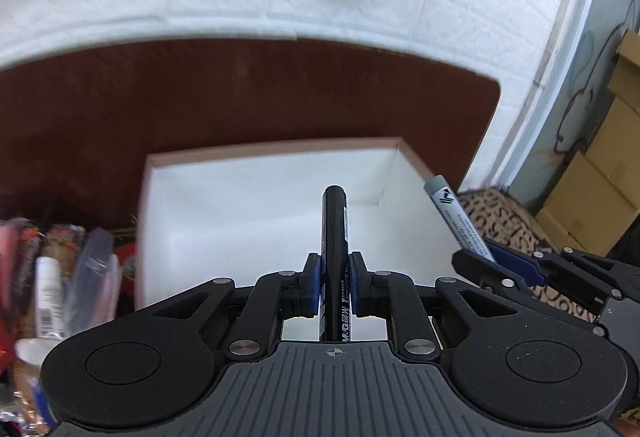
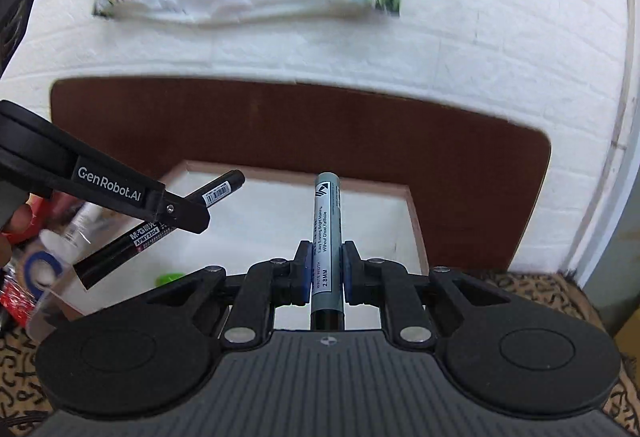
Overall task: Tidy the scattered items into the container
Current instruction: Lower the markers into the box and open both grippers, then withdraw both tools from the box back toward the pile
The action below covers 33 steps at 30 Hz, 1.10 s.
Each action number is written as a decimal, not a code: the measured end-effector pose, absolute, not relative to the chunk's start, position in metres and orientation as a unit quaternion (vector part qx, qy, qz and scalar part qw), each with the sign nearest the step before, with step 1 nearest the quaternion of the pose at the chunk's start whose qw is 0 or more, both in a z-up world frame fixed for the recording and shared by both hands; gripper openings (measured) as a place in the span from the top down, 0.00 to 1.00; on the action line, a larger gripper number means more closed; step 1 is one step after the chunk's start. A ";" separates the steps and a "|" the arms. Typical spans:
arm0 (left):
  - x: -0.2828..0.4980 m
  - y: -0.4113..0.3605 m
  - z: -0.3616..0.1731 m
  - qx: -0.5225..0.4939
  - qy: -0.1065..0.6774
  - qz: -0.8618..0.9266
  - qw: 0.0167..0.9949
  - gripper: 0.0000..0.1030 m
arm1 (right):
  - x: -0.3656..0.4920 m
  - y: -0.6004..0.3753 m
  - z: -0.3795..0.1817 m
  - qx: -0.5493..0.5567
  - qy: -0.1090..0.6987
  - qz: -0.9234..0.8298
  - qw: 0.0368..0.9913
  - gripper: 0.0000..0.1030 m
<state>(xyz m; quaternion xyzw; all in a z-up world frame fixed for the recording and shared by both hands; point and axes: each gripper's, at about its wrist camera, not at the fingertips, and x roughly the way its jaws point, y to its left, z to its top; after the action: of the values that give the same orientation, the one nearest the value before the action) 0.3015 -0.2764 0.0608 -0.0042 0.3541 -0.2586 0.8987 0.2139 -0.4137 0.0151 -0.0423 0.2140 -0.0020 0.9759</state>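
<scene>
My left gripper (image 1: 335, 283) is shut on a black marker (image 1: 334, 225) and holds it above the white box (image 1: 240, 205) with a pink rim. My right gripper (image 2: 327, 271) is shut on a grey marker (image 2: 326, 221), also over the box (image 2: 372, 221). In the left wrist view the right gripper (image 1: 494, 261) and its grey marker (image 1: 456, 217) show at the box's right edge. In the right wrist view the left gripper (image 2: 182, 211) and the black marker (image 2: 160, 229) show at the box's left side. A green item (image 2: 170, 279) lies inside the box.
Scattered items lie left of the box: a white tube (image 1: 48, 293), clear packets (image 1: 90, 277), red wrappers (image 2: 16, 297), a blue tape roll (image 2: 40, 269). The box sits on a brown table (image 1: 200, 97) against a white brick wall. Cardboard boxes (image 1: 600, 173) stand at right.
</scene>
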 end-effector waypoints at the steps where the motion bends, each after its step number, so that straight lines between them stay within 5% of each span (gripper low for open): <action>1: 0.307 -0.282 0.053 -0.002 0.364 -0.259 0.895 0.90 | 0.220 -0.416 0.008 -0.041 0.223 -0.002 0.974 0.83; 12: 0.338 -0.306 0.012 0.009 0.403 -0.258 0.878 0.87 | 0.260 -0.423 -0.018 -0.041 0.266 -0.008 0.963 0.83; 13: 0.338 -0.306 0.011 0.009 0.402 -0.259 0.878 0.83 | 0.262 -0.424 -0.020 -0.039 0.270 -0.007 0.962 0.83; 15: 0.339 -0.306 0.013 0.008 0.394 -0.262 0.881 0.52 | 0.265 -0.424 -0.023 -0.037 0.278 -0.001 0.960 0.83; 17: 0.334 -0.302 0.017 0.002 0.376 -0.265 0.888 0.20 | 0.264 -0.421 -0.026 -0.042 0.278 -0.003 0.960 0.67; 18: 0.331 -0.299 0.021 -0.005 0.363 -0.264 0.893 0.08 | 0.263 -0.420 -0.026 -0.048 0.274 -0.006 0.960 0.50; 22: 0.316 -0.287 0.032 -0.022 0.326 -0.277 0.904 0.01 | 0.252 -0.412 -0.022 -0.070 0.252 -0.016 0.965 0.26; 24: 0.311 -0.284 0.036 -0.018 0.326 -0.280 0.903 0.00 | 0.245 -0.410 -0.018 -0.065 0.242 -0.014 0.968 0.03; 33: 0.277 -0.277 0.037 0.038 0.305 -0.268 0.913 0.00 | 0.219 -0.394 -0.007 -0.060 0.225 0.001 0.972 0.00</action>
<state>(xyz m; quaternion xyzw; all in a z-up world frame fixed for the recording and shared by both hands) 0.2767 -0.2772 0.0369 0.0383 0.3048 -0.2678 0.9132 0.2191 -0.3944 -0.0071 -0.0599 0.2255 0.0010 0.9724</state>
